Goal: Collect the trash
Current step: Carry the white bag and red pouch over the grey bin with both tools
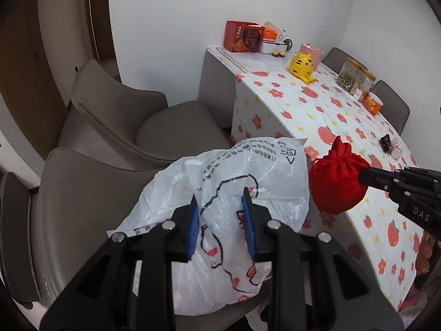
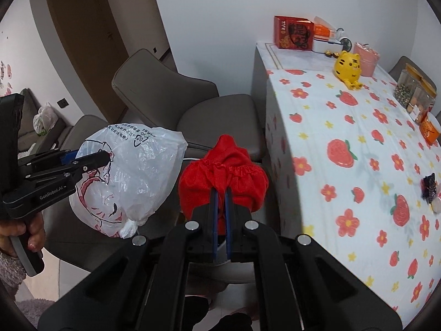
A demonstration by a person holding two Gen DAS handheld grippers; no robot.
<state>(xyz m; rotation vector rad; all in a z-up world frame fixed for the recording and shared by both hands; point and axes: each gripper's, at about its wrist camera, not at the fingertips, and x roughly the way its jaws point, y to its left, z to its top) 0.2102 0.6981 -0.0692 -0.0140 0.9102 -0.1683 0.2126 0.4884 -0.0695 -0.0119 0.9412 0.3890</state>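
White plastic bag [image 1: 220, 193] hangs in the air over the grey chair seat [image 1: 82, 207], just off the edge of the surface [image 1: 344, 127], held by the left gripper [image 1: 220, 207]: its blue fingers [image 1: 194, 220] sit part-closed with a fold of the film bunched between them, so gripping the bag. Thin, crinkly, slippery film; looks light and near empty, with a knotted corner at the bottom in the right wrist view. It will sag and swing, and a pinch on a single layer could slip, so the best hold is on gathered film near the rim or handles, not the flat printed side. Red drawstring pouch [image 2: 223, 176] hangs just beside the bag, not touching as far as can be told. The right gripper [image 2: 220, 193] has its fingers [image 2: 214, 215] closed tight on the pouch's cord and gathered neck. Soft cloth, rounded, seems to carry some weight; the cinched neck is the right place to take it. Likely step: pouch goes into the bag, which needs the bag mouth held open; a one-point grip makes that awkward. Further out on the surface: dark wrapper [image 2: 430, 186] and a small white piece [image 2: 437, 204] near the close end, a yellow tiger figure [image 2: 347, 67], jars [image 2: 410, 91] and a red box [image 2: 293, 31] at the far end.
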